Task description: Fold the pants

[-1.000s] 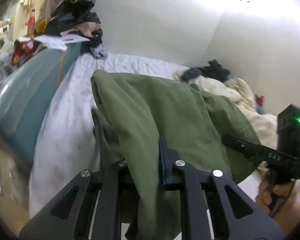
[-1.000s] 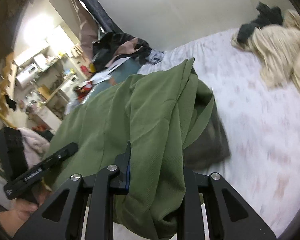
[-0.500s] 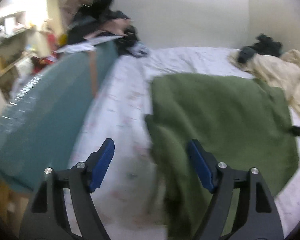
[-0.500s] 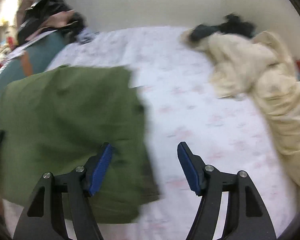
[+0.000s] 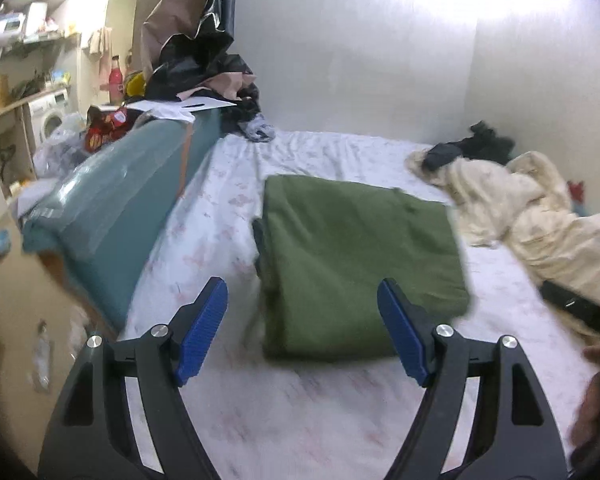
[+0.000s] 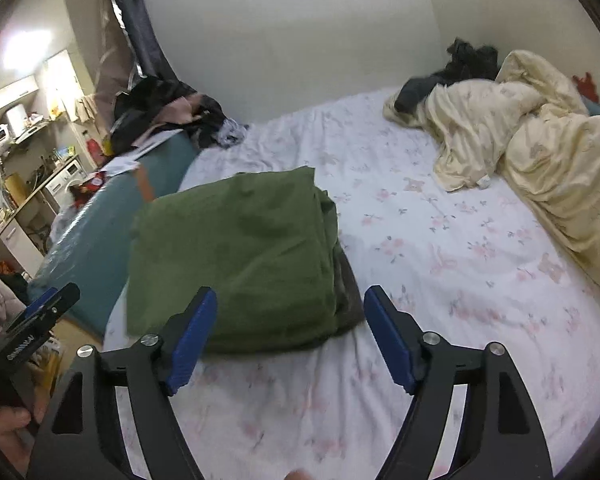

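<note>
— Ahead of the left claw [image 5: 302,328], what lies there?
— Folded green pants [image 5: 356,256], flat on the floral bed sheet [image 5: 300,412]; its jaws gape, holding nothing.
— And the right claw [image 6: 288,336]?
— Its jaws have just been opening, nothing between them; pants just beyond, ahead and left.

Home bedroom: floral-sheeted bed [image 6: 440,240], rumpled duvet [image 6: 540,152], washing machine [image 5: 50,120] beyond.
</note>
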Motion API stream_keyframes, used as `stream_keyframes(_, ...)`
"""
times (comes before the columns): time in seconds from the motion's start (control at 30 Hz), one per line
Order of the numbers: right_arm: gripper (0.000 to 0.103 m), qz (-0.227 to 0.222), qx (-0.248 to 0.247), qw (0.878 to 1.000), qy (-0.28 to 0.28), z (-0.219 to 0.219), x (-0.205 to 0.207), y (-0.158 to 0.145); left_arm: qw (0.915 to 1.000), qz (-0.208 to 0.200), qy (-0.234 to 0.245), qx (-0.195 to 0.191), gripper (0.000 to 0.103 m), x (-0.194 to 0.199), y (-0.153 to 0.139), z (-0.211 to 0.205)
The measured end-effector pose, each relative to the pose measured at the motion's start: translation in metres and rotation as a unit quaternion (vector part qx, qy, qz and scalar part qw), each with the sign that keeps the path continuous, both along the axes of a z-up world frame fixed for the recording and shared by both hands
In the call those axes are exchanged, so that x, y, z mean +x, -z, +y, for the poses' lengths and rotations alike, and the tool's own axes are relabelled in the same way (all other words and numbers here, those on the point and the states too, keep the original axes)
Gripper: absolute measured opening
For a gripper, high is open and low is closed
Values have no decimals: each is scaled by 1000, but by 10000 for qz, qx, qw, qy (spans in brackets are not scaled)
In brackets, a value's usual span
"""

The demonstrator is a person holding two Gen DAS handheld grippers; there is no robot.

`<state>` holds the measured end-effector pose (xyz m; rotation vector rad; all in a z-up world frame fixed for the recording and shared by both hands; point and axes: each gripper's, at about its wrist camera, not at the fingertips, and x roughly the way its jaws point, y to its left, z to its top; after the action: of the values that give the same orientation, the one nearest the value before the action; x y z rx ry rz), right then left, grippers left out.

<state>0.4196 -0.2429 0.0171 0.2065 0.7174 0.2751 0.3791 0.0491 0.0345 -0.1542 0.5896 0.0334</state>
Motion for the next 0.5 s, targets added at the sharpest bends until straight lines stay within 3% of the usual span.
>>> stream_keyframes(0.2, 90, -253, 107, 9996, -38, 2, -106, -21, 9990, -288, 306, 153, 75, -110, -28, -34)
stream_keyframes(0.3, 100, -390, 229, 9990, 21, -3, -155, -32, 9986, -328, 406, 13, 82, -148, -37, -39)
stream_keyframes(0.4, 103, -485, 150, 9986, 128, -9, -204, -38, 9986, -369, 377, 6, 87, -184, -48, -42)
stream_keyframes(0.5, 103, -635, 166, 9972, 345, -20, -250, -39, 9986, -385, 350, -15, 103, -220, -53, -42)
